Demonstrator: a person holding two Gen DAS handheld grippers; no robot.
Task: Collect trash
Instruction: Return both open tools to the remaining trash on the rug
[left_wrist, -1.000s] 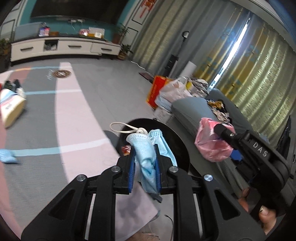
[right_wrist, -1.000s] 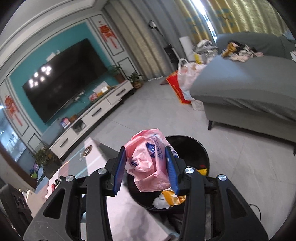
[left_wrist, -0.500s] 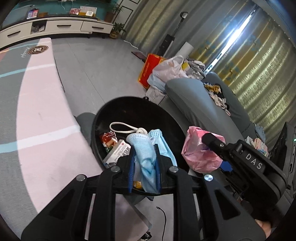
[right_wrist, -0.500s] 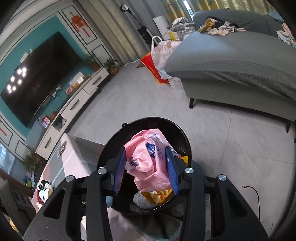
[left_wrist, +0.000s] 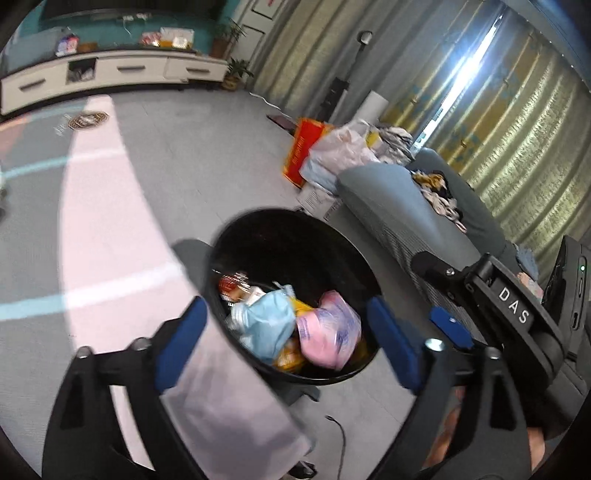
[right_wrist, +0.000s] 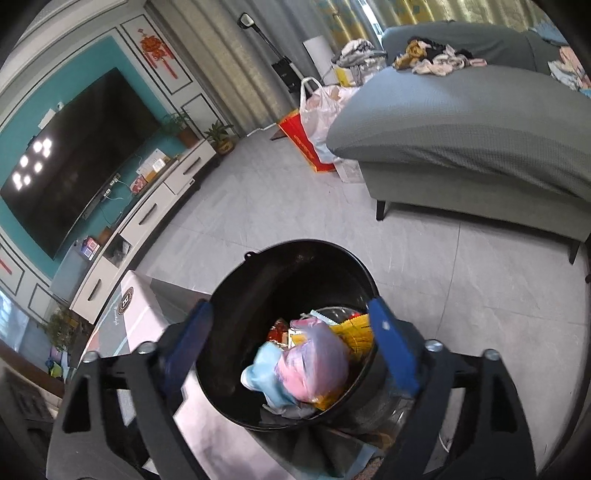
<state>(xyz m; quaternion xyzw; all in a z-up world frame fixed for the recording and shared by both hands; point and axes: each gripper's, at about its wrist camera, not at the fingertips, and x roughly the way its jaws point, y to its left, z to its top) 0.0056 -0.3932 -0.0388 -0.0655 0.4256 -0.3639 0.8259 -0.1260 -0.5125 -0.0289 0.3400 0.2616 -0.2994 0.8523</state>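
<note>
Lying in black bin (left_wrist: 258, 236) — crumpled blue mask (left_wrist: 267, 325), pink bag (left_wrist: 327, 339) | both grippers just opened, empty

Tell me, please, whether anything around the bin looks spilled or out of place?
Nothing has spilled: the blue mask and pink bag lie inside the black bin. The only untidy spots are clothes heaped on the sofa and bags slumped beside it.

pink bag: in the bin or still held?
In the bin. The pink bag lies on the trash beside the blue mask; no pads touch it.
</note>
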